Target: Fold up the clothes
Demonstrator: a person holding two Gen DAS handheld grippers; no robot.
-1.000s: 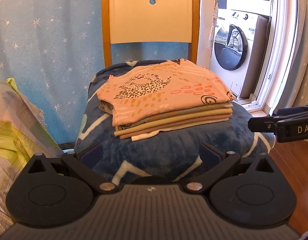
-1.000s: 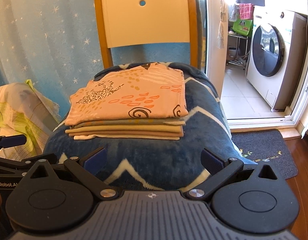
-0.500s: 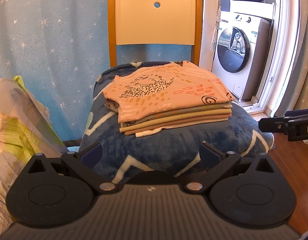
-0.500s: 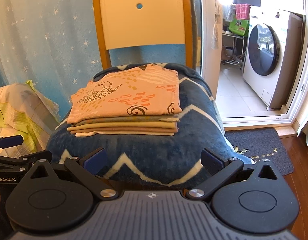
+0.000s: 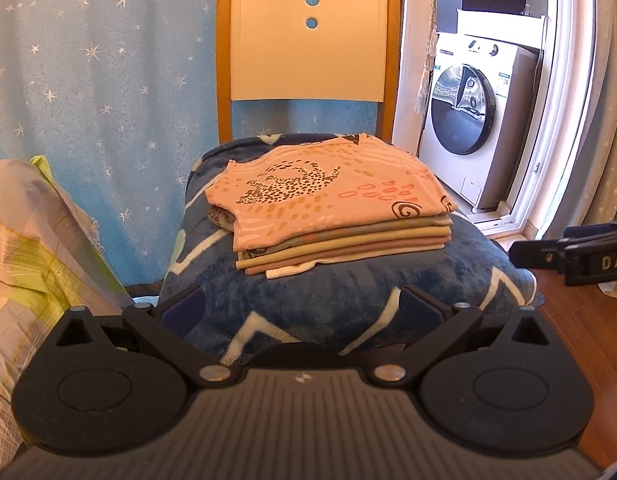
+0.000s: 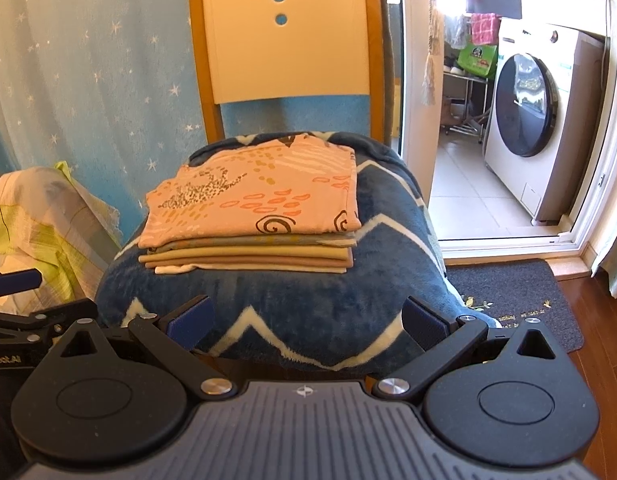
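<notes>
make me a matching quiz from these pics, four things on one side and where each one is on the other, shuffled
Things:
1. folded clothes
2. blanket
3. washing machine
4. mat

Places:
a. on the floor by the doorway
b. in the room past the doorway
c. stacked on the blanket
d. draped over the chair seat

Pairs: 1-c, 2-d, 3-b, 4-a
</notes>
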